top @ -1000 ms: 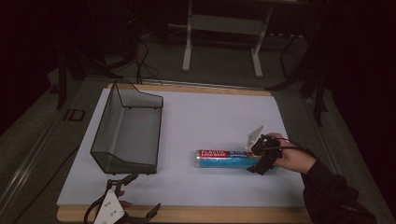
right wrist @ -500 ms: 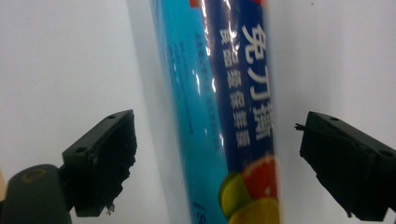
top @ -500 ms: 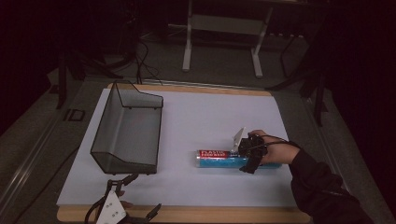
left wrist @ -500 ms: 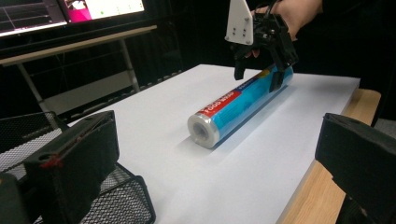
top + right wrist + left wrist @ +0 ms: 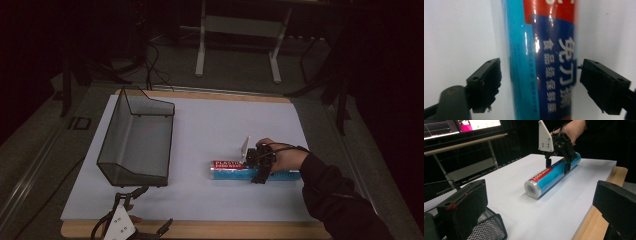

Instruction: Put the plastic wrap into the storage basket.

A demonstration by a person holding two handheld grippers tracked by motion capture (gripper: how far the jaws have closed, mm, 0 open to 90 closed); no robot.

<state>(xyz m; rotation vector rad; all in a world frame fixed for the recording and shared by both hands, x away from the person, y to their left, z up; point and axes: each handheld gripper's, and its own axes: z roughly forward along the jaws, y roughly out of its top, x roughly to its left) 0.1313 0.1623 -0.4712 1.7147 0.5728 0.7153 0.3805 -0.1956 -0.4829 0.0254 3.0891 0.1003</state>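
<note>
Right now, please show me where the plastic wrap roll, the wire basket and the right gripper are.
plastic wrap roll (image 5: 227, 170): high view, on its red label end.
wire basket (image 5: 150, 106): high view, on its far rim.
right gripper (image 5: 540, 87): right gripper view, midway between its open jaws, astride the roll.

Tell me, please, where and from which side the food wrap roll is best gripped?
Grip the roll around its middle, coming from above with one jaw on each long side. It lies flat on the table, so the round ends offer little hold, while its narrow width fits between the jaws. The right gripper already straddles it there, open.
</note>
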